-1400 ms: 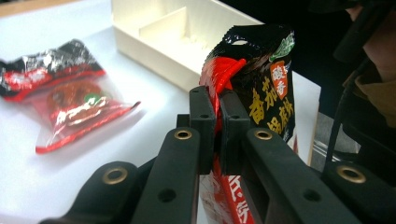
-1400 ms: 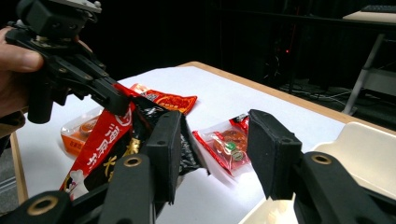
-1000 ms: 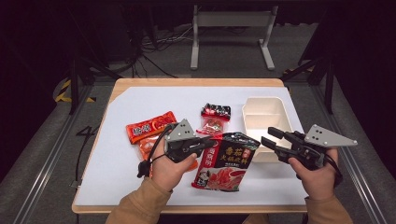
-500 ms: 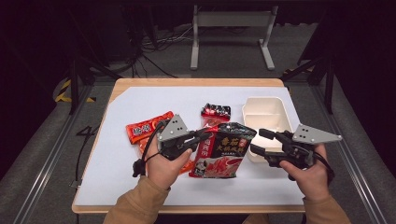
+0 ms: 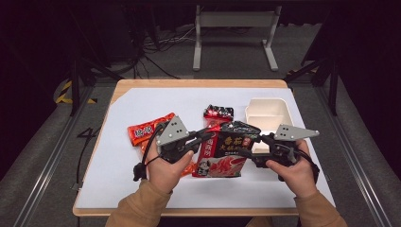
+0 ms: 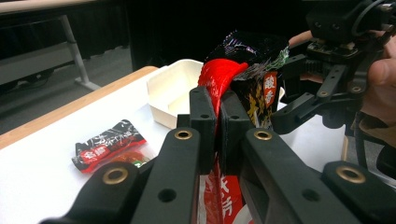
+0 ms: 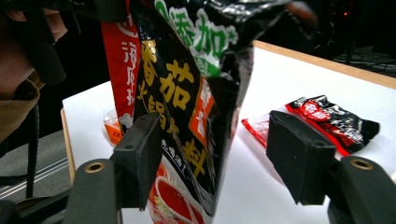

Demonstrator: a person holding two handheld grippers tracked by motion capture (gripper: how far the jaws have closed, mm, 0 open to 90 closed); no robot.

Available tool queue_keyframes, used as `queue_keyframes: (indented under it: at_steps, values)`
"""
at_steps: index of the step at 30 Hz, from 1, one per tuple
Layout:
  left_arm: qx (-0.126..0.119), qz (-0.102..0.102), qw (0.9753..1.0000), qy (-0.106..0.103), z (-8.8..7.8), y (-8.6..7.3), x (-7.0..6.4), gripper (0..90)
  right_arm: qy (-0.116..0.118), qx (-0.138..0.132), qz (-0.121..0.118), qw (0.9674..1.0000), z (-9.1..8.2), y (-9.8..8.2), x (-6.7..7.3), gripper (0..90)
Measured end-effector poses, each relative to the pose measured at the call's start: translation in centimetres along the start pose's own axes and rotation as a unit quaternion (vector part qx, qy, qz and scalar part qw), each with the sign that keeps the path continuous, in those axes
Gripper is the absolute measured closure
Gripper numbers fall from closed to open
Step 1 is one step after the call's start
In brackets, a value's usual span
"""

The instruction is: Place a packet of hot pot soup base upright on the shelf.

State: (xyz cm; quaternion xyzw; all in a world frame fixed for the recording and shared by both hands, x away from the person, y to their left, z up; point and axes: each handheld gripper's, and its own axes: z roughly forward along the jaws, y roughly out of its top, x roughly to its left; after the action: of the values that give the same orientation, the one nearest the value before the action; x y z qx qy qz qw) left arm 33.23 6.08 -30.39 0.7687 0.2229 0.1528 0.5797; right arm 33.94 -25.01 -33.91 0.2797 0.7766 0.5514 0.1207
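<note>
1. Left gripper [image 6: 217, 135] clamps the pouch [image 5: 227, 151], upright over the table [image 5: 118, 189].
2. Right gripper [image 7: 212, 163], jaws just opening, straddles the pouch's other edge ungripped.
3. Remaining: second grip, likely tearing open.

This is looking like a lab or recording studio rather than a home. A wooden table [image 5: 198, 84] topped with a white sheet is standing on grey carpet, with black curtains hanging all around. At twelve o'clock a grey metal stand [image 5: 235, 33] is sitting beside trailing cables [image 5: 156, 42]; at nine o'clock yellow-black hazard tape [image 5: 64, 92] is marking the floor.
</note>
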Motion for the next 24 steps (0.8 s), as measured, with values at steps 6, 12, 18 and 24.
queue_keyframes:
  at_steps: [6,12,18,24]
  values:
    - [-0.003,0.0,1.0,-0.007,0.0,0.0,-0.2,87.2,0.011,0.013,-0.003,0.9999,0.8,0.1,0.1,39.6]
    - [-0.006,0.004,0.9999,-0.007,0.0,0.1,-0.5,87.1,0.023,0.029,-0.01,0.9993,1.4,0.3,0.2,44.7]
    - [-0.004,0.008,0.9999,-0.006,0.0,0.0,-0.6,87.0,0.035,0.046,-0.019,0.9981,1.5,0.5,0.2,57.8]
    - [-0.004,0.009,0.9999,-0.005,-0.1,0.0,-0.7,86.9,0.035,0.049,-0.032,0.9977,1.4,0.7,0.0,63.7]
